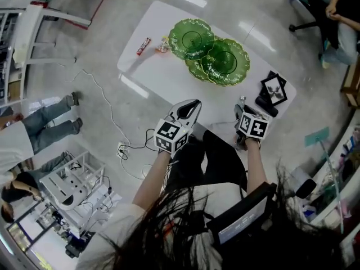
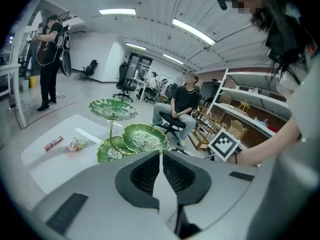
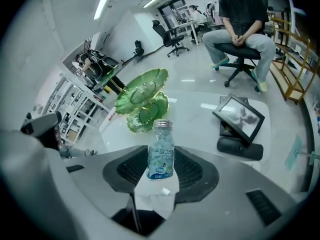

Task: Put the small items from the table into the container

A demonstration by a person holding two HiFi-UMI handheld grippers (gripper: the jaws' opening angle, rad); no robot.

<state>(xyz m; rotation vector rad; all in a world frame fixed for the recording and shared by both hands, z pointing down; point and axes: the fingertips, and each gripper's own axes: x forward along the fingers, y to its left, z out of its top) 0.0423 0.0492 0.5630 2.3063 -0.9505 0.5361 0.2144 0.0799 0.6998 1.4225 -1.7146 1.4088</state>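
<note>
Right tool clamped on small mint bottle, which stands upright between the pads, over the white counter. Left tool jaws together, empty. Green tiered leaf dish mid-counter. Red candy bar and wrapped sweet lie just left of the dish.

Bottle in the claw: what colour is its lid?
Silver. The lid of the bottle shows best in the right gripper view.

The tiered dish is green, the table white, the bottle pale-blue
</note>
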